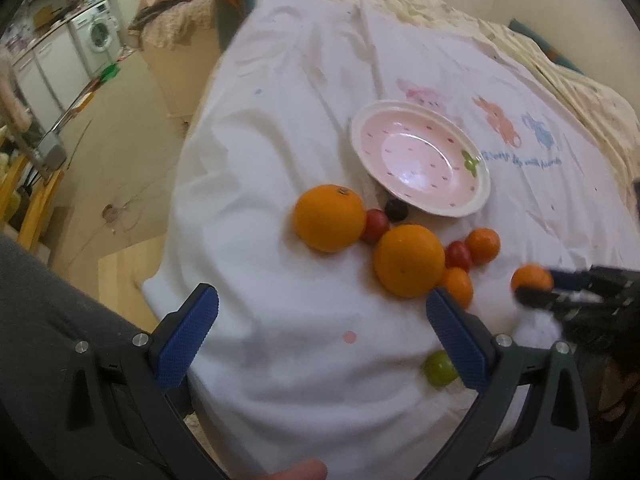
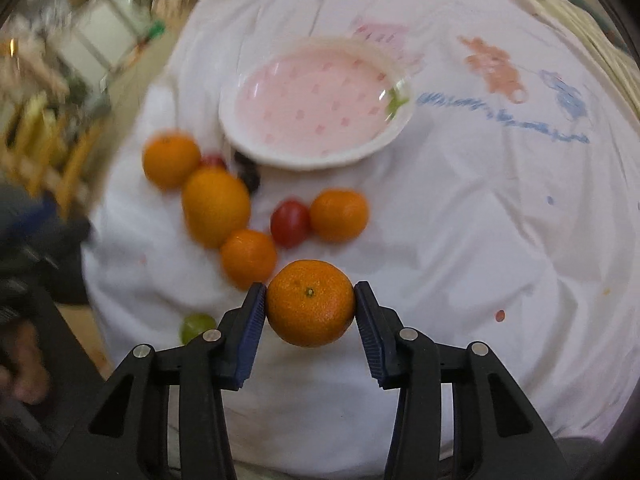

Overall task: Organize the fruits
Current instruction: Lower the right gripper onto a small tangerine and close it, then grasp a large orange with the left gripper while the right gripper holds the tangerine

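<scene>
White bedsheet (image 1: 280, 208), creased and soft, serves as the work surface in the left wrist view; on it sit a pink bowl (image 1: 476, 204), two large oranges (image 1: 329, 218), three small tomatoes or grapes, red and dark, two loose mandarins (image 1: 483, 245) and a green fruit (image 1: 438, 369) near the front. Left gripper (image 1: 322, 334): jaws spread wide, holding nothing, hovering above bare sheet. Right gripper (image 1: 536, 292): seen at the far right edge, blurred, pinching a mandarin (image 1: 530, 278) lifted off the sheet. Hidden here: part of the green fruit sits behind the left gripper's pad, and one mandarin is half covered by it. In the right wrist view, the right gripper (image 2: 310, 306) is closed on the held mandarin (image 2: 310, 303), pads touching both its sides, in front of the bowl (image 2: 256, 148) and well short of it. Risks, as I judge them: the fruit is round and gripped only at two narrow contact lines, so a quick swing could let it slip; the bowl looks tipped on the uneven sheet, so a dropped fruit might roll out or rock it; the clustered fruit (image 2: 216, 206) may roll if nudged. Hard to make out: everything beyond the held mandarin is motion-blurred, and the dark fruit by the bowl cannot be identified.
</scene>
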Demonstrator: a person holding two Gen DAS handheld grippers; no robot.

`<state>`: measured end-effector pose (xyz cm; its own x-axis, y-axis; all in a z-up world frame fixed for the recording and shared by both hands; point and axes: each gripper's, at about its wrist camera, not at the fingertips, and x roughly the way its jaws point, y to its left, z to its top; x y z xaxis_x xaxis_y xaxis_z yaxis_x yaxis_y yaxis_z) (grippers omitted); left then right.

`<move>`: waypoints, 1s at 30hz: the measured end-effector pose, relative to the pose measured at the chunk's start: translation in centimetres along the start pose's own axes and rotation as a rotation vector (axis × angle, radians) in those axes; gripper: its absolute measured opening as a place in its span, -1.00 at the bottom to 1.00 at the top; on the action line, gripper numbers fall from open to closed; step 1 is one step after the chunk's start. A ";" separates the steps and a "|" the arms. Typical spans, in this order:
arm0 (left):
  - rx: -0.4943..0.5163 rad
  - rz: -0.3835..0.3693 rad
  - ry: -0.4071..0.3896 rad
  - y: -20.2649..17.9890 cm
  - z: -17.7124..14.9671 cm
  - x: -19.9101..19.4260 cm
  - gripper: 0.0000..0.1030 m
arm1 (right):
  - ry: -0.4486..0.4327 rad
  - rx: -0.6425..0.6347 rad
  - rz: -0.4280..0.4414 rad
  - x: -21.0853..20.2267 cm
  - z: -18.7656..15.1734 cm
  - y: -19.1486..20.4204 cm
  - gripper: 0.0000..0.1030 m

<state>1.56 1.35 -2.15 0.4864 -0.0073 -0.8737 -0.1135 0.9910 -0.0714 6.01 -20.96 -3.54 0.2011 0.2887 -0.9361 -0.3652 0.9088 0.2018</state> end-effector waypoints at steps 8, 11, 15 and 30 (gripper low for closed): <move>0.016 -0.052 0.106 -2.5 1.7 2.2 0.88 | -0.138 0.193 0.056 -2.3 0.7 -2.9 -0.09; -0.006 -0.079 0.158 -3.5 2.0 3.6 0.80 | -0.153 0.239 0.068 -2.6 0.6 -3.5 -0.09; -0.025 -0.084 0.219 -4.9 2.5 5.7 0.79 | -0.163 0.265 0.065 -2.4 0.3 -4.2 -0.09; -0.101 -0.070 0.287 -5.9 3.6 10.1 0.29 | -0.186 0.289 0.023 -2.3 0.4 -4.8 -0.09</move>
<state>10.25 -4.04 -8.88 0.2328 -0.1270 -0.9642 -0.1803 0.9686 -0.1712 7.71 -25.86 -2.27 0.3678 0.3361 -0.8671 -0.1039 0.9414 0.3208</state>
